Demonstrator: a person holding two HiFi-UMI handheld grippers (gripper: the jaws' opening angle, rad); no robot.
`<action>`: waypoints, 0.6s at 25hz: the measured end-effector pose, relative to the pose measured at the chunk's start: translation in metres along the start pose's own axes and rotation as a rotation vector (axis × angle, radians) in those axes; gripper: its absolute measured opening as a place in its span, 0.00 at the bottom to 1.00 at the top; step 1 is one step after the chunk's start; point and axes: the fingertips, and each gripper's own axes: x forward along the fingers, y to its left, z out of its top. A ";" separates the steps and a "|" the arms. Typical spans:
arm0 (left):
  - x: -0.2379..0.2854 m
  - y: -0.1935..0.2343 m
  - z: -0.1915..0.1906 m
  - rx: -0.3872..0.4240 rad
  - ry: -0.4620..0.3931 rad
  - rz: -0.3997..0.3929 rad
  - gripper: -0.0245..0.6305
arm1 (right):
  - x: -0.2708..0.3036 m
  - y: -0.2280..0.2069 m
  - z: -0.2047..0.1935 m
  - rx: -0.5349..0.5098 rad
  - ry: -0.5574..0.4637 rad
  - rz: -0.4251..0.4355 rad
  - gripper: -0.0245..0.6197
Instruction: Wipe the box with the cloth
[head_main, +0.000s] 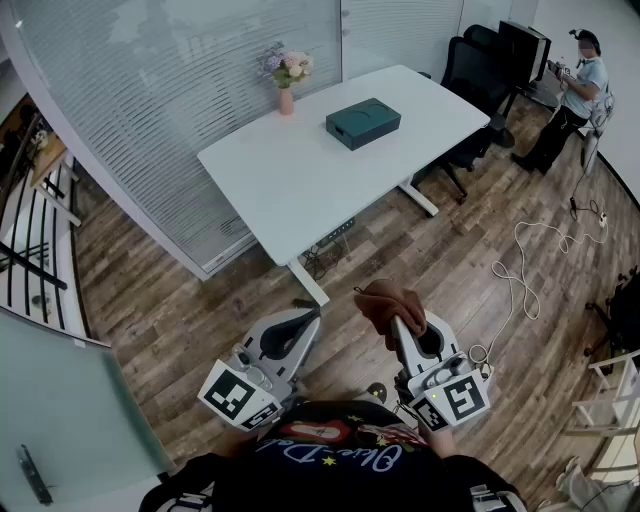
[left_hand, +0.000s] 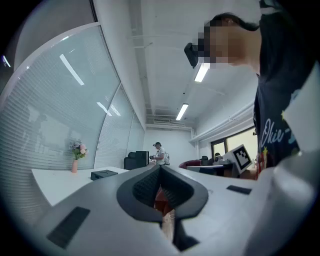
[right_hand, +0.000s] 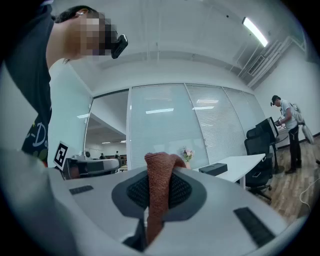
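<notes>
R hand-held gripper is clenched on the cloth. L hand-held gripper is closed, empty. We find the box well ahead on the counter, untouched. Rec.: approach, grip firm, lay cloth flat before wiping.

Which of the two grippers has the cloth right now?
The right gripper: its jaws pinch the rust-brown knitted cloth. The left gripper has its jaws shut on nothing.
</notes>
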 end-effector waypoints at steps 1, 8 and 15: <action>0.000 0.000 0.000 0.001 0.001 0.000 0.04 | 0.000 -0.001 0.000 -0.001 -0.001 -0.001 0.08; 0.011 -0.003 -0.004 -0.003 0.012 0.005 0.04 | -0.001 -0.013 -0.001 -0.001 -0.005 0.023 0.08; 0.033 -0.012 -0.013 -0.014 0.026 0.003 0.04 | -0.016 -0.041 -0.003 0.031 -0.021 -0.003 0.08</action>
